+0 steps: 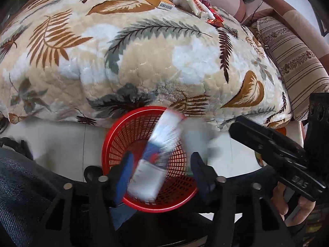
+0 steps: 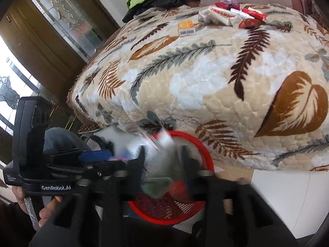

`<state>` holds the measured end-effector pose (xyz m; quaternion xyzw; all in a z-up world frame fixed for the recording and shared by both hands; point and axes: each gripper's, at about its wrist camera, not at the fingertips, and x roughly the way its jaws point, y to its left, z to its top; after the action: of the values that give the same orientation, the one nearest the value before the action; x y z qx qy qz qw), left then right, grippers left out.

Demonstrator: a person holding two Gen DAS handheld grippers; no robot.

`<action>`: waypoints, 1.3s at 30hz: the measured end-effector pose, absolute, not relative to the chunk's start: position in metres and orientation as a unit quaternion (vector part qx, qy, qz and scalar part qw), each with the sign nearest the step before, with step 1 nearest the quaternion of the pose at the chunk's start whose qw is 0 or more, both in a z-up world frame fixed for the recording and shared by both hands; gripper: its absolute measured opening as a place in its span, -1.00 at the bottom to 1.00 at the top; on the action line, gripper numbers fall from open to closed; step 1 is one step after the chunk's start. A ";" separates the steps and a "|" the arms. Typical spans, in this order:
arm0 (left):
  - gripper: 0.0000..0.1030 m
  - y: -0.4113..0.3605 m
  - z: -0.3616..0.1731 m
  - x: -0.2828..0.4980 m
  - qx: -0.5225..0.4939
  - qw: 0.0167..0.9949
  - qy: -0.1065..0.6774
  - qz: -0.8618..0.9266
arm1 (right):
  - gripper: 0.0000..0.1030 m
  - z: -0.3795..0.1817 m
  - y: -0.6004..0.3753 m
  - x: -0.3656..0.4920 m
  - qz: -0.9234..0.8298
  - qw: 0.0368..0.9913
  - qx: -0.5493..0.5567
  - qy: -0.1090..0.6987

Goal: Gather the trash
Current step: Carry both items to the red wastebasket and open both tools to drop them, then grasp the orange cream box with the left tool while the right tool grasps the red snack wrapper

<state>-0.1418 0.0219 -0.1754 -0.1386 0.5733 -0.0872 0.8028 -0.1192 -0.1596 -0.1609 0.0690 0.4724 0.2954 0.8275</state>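
A red mesh basket point(image 1: 131, 135) stands on the floor below the bed edge; it also shows in the right wrist view point(image 2: 197, 144). My left gripper point(image 1: 161, 170) is open above it, and a blurred white, blue and red packet point(image 1: 162, 142) is between its fingers, over the basket, not gripped. My right gripper point(image 2: 163, 160) is open above the same basket, with a blurred greenish wrapper point(image 2: 158, 186) just below it. More trash lies far back on the bed: an orange box point(image 1: 159, 1), white wrappers point(image 1: 195, 4) and red wrappers point(image 1: 216, 19).
A leaf-patterned blanket point(image 1: 144, 61) covers the bed. A striped cushion point(image 1: 296, 61) lies to the right. White floor point(image 1: 61, 144) surrounds the basket. A wooden door with glass point(image 2: 51, 30) stands left in the right wrist view. The right gripper's body point(image 1: 277, 150) sits beside the left.
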 end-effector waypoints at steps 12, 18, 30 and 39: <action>0.42 0.034 -0.142 -0.128 -0.148 0.830 0.532 -0.081 | 0.27 -0.097 -0.191 -0.130 0.262 0.898 0.103 0.339; 0.53 0.044 -0.093 -0.084 -0.152 0.852 0.496 -0.074 | 0.55 -0.047 -0.208 -0.108 0.226 0.931 0.111 0.265; 0.60 0.038 -0.044 0.030 -0.157 0.877 0.452 -0.052 | 0.58 -0.012 -0.252 0.045 0.164 0.926 0.183 0.286; 0.60 0.027 -0.091 0.122 -0.157 0.863 0.479 -0.018 | 0.58 -0.062 -0.265 0.113 0.150 0.909 0.215 0.325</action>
<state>0.1218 0.0267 -0.0907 -0.1569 0.4791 -0.0179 0.8634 0.1126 -0.2651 -0.0617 0.2152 0.3246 0.1498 0.9088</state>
